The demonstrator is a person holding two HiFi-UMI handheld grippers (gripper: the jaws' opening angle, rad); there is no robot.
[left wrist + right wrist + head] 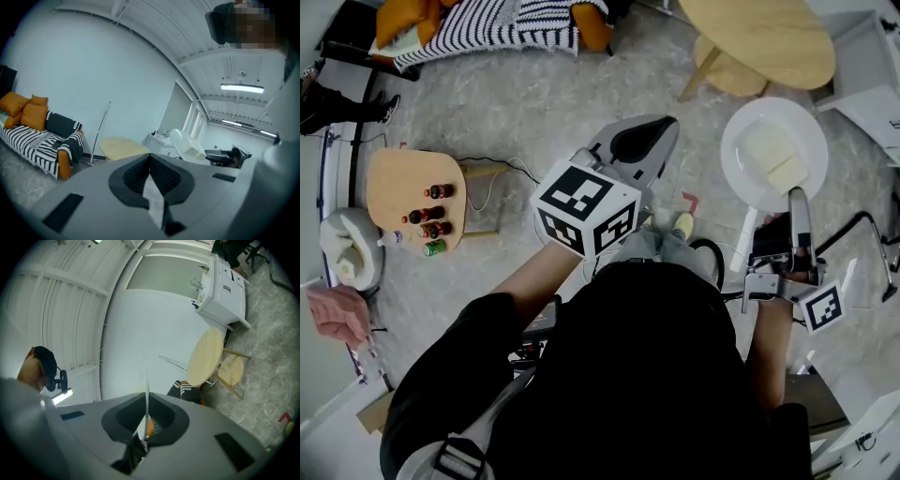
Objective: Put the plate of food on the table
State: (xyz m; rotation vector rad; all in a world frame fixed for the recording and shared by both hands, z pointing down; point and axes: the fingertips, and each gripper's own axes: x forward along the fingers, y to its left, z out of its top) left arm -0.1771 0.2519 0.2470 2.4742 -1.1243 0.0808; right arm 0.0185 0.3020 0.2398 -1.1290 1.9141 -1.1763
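We count: one round white plate [739, 174] bearing two pale slabs of food [766, 145]; one large round pale-wood table [759, 37]; one round wooden stool [727, 77]; one small wooden side table [405, 186]; one black-and-white striped sofa [497, 23]; two grey grippers: left gripper [639, 142], right gripper [798, 199].
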